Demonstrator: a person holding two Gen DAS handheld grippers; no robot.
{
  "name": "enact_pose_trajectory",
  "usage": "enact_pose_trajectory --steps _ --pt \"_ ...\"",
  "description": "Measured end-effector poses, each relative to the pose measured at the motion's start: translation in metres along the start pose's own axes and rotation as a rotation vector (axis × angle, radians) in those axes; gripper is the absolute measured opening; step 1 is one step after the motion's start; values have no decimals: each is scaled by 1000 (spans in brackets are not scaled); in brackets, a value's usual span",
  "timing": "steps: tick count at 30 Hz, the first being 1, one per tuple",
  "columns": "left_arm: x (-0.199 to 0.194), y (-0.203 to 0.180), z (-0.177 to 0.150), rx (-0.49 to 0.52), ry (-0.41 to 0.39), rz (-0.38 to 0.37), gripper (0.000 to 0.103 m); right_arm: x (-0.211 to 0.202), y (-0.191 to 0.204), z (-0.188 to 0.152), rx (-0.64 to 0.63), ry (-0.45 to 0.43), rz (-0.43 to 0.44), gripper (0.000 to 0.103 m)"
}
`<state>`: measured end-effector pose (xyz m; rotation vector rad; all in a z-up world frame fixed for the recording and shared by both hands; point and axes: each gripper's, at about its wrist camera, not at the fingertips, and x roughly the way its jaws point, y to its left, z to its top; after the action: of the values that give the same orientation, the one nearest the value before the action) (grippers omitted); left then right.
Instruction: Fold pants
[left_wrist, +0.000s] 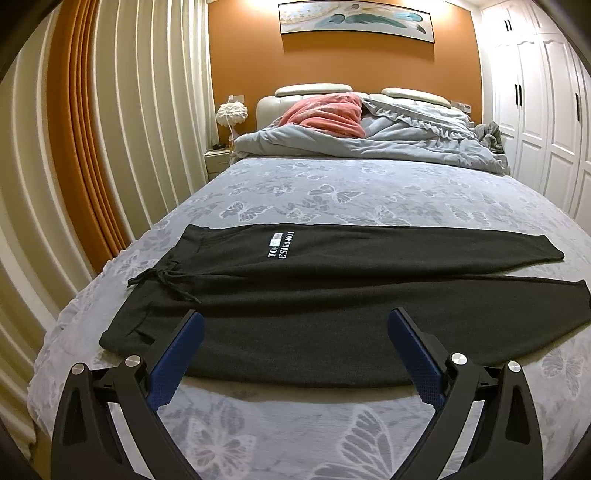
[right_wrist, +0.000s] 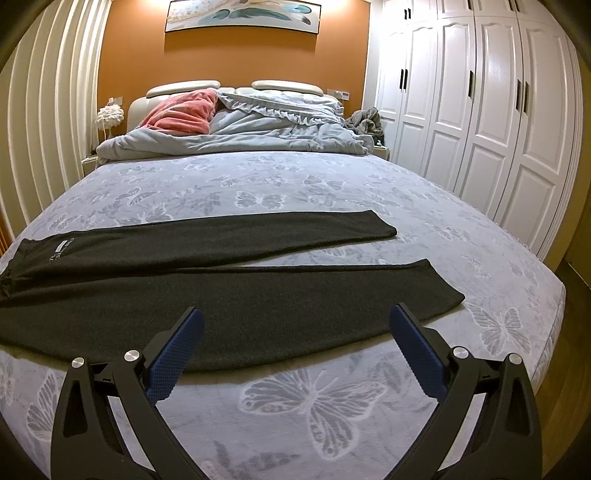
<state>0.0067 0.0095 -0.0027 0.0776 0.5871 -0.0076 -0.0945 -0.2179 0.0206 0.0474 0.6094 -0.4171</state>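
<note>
My left gripper (left_wrist: 295, 325) hangs wide open, empty, above the waistband half of the dark pants (left_wrist: 295, 295), which lie flat across the bed (left_wrist: 332, 188); the drawstring (left_wrist: 166, 280) trails at their left edge. My right gripper (right_wrist: 295, 325) gapes equally wide over the near leg, whose hem (right_wrist: 447, 284) stops short of the mattress edge.

Pants (left_wrist: 332, 295) flat across near end of bed (left_wrist: 369, 184), waistband left, leg ends right, legs slightly apart. Rumpled duvet (left_wrist: 369, 140) and pillow (left_wrist: 325, 114) heaped behind at headboard. Curtains (left_wrist: 110, 147) left of bed, wardrobe (right_wrist: 480, 110) right.
</note>
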Motion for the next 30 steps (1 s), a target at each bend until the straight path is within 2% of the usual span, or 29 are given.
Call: enact_pose_trajectory --steps 30 --pt "0 0 -1 4 -3 5 97 2 5 2 11 3 -11 98"
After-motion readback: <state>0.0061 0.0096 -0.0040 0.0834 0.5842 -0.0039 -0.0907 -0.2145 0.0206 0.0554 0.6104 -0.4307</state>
